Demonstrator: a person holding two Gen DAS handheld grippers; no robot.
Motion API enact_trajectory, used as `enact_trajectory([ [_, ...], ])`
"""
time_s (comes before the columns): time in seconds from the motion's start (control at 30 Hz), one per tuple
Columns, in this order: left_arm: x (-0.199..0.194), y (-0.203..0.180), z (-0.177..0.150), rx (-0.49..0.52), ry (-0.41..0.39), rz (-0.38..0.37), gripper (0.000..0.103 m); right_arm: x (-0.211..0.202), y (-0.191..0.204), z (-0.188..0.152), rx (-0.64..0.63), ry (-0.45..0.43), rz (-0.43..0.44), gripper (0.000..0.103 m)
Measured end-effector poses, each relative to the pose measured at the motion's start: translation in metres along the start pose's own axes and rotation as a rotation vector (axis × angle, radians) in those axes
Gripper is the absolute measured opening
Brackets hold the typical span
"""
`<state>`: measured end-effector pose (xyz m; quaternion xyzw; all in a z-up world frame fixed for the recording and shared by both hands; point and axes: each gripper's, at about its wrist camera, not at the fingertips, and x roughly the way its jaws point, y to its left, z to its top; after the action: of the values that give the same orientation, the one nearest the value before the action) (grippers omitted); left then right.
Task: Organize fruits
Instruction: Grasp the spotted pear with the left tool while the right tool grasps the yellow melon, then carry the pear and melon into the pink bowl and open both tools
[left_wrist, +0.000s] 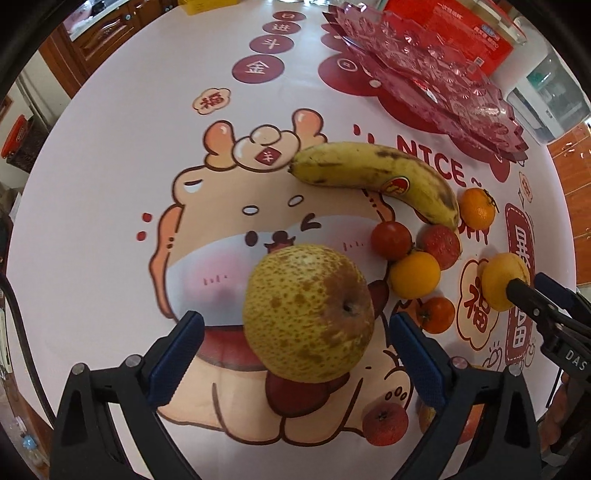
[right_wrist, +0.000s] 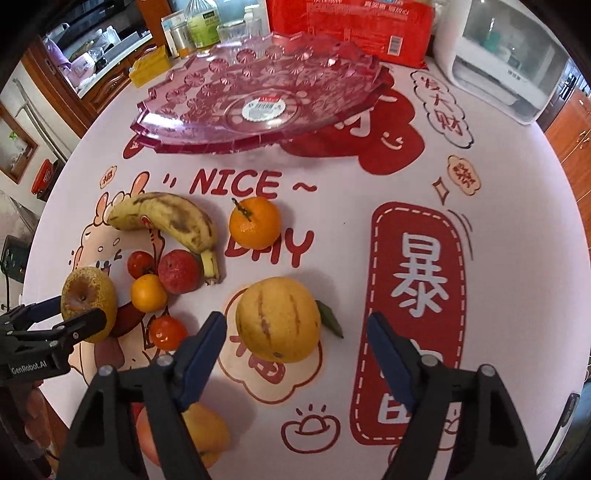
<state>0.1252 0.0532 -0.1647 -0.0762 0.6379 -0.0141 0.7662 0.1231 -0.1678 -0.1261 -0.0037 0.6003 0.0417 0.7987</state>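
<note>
A speckled yellow-brown pear (left_wrist: 308, 314) sits on the table between the open fingers of my left gripper (left_wrist: 295, 325); it also shows in the right wrist view (right_wrist: 86, 301). My right gripper (right_wrist: 295, 332) is open around a yellow striped melon (right_wrist: 279, 319), which also shows in the left wrist view (left_wrist: 502, 278). A spotted banana (right_wrist: 168, 219), a mandarin (right_wrist: 255, 221), red tomatoes (right_wrist: 140, 264), a red fruit (right_wrist: 180, 271) and a small orange (right_wrist: 147, 293) lie between them. A pink glass fruit plate (right_wrist: 258, 96) stands at the back.
A red package (right_wrist: 351, 26), bottles and jars (right_wrist: 201, 26) and a white appliance (right_wrist: 506, 59) stand behind the plate. A yellow box (right_wrist: 147, 66) is at the back left. More fruit (right_wrist: 207, 435) lies under the right gripper's left finger, and a red fruit (left_wrist: 384, 424) near the front edge.
</note>
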Motion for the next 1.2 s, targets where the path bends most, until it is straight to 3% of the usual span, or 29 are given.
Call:
enact_trajectory([
  [0.33,0.013,-0.003,0.003,0.003,0.025,-0.022,0.068,0.021,0.003,-0.001,-0.003,0.066,0.054,0.053],
  [0.93,0.015,-0.010,0.005,0.039,-0.017,0.017,0.067,0.026,0.010,-0.004,-0.044,0.029,0.021,0.051],
  [1.2,-0.019,-0.023,0.001,0.070,-0.087,0.014,0.067,-0.013,0.010,-0.011,-0.042,-0.038,0.075,0.050],
])
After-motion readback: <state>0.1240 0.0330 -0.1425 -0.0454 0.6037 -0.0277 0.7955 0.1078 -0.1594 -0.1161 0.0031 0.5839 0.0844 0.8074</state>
